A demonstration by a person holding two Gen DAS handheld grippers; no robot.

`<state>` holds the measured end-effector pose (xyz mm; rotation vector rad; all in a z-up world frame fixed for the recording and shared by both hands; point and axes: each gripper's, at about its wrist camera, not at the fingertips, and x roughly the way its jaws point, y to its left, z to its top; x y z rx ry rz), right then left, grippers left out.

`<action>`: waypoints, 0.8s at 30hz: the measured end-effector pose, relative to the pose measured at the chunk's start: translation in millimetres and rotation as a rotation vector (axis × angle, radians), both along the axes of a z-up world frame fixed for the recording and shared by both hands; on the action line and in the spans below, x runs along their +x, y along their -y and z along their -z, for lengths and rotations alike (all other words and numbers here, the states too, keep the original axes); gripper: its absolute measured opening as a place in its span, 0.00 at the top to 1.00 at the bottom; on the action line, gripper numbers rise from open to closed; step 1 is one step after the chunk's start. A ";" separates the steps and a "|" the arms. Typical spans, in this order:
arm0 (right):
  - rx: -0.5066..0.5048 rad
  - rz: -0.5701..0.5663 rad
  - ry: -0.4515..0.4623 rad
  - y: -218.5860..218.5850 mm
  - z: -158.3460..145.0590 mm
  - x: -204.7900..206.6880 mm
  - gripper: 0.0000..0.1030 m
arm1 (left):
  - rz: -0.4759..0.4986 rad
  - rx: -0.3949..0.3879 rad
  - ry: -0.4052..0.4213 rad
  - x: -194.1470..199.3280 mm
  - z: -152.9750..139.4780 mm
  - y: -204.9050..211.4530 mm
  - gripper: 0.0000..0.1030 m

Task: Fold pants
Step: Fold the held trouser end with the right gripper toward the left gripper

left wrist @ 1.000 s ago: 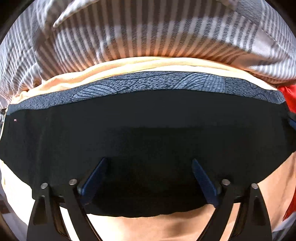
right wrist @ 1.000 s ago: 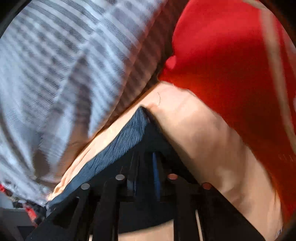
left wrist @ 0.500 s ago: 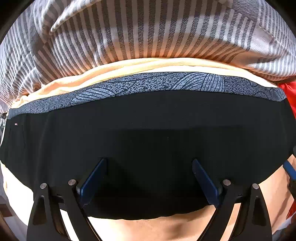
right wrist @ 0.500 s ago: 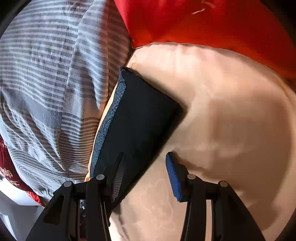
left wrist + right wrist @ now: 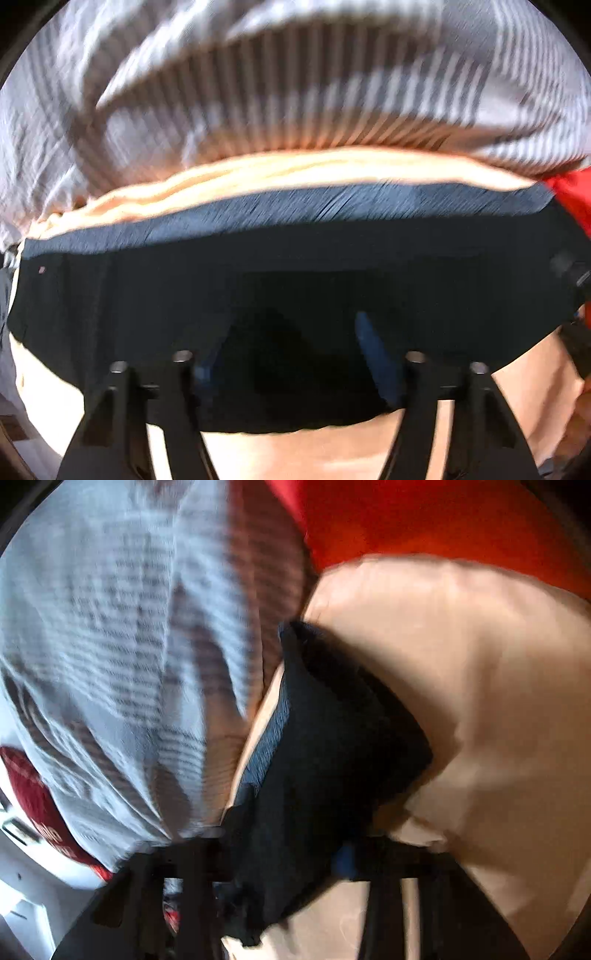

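My left gripper (image 5: 295, 339) spread wide over folded black pants (image 5: 295, 280) on peach sheet (image 5: 295, 454); right gripper (image 5: 288, 853) blurred, jaws apart astride the pants' end, grip unclear; striped blanket (image 5: 295, 92) along the far edge

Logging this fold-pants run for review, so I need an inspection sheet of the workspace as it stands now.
Surface: peach sheet, soft and wrinkled.
Job's things: black pants, folded into a wide band, blue-grey waistband along the far edge.
Clutter: striped grey cloth bunched beyond the pants; red cloth at the far right.
Grippers: left gripper open over the pants; right gripper at the pants' end, fabric between its fingers, grip blurred.
Cables: nothing seen.
Surroundings: white surface at lower left in the right wrist view; details blurred.
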<state>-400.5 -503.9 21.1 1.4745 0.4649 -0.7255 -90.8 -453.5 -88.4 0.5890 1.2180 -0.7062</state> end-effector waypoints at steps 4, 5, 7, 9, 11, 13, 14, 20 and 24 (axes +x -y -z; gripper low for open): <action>-0.046 -0.083 -0.060 0.6 -18.2 14.1 0.87 | 0.016 -0.054 -0.031 10.8 -4.1 36.1 0.57; -0.060 -0.098 -0.066 0.2 -22.6 17.8 0.87 | 0.005 -0.066 -0.029 15.3 -3.1 43.9 0.57; -0.088 -0.127 -0.072 -0.9 -31.4 24.7 0.87 | -0.012 -0.086 -0.045 22.9 2.2 54.2 0.57; -0.104 -0.144 -0.070 -1.5 -36.6 29.2 0.87 | -0.020 -0.076 -0.087 26.6 16.9 61.1 0.57; -0.115 -0.155 -0.077 -1.3 -39.7 33.6 0.87 | -0.002 -0.038 -0.075 23.3 37.4 65.8 0.57; -0.115 -0.162 -0.071 -1.8 -40.9 37.2 0.87 | 0.035 -0.054 0.007 13.6 38.4 69.2 0.57; -0.123 -0.167 -0.073 -2.5 -43.1 40.3 0.87 | 0.050 -0.049 0.033 9.0 37.9 70.5 0.58; -0.239 -0.266 -0.146 -16.7 -79.4 78.1 0.87 | 0.086 -0.061 0.040 5.5 36.6 68.4 0.58; -0.339 -0.359 -0.227 -37.8 -106.7 113.6 0.87 | 0.077 -0.085 -0.031 20.2 30.7 61.8 0.58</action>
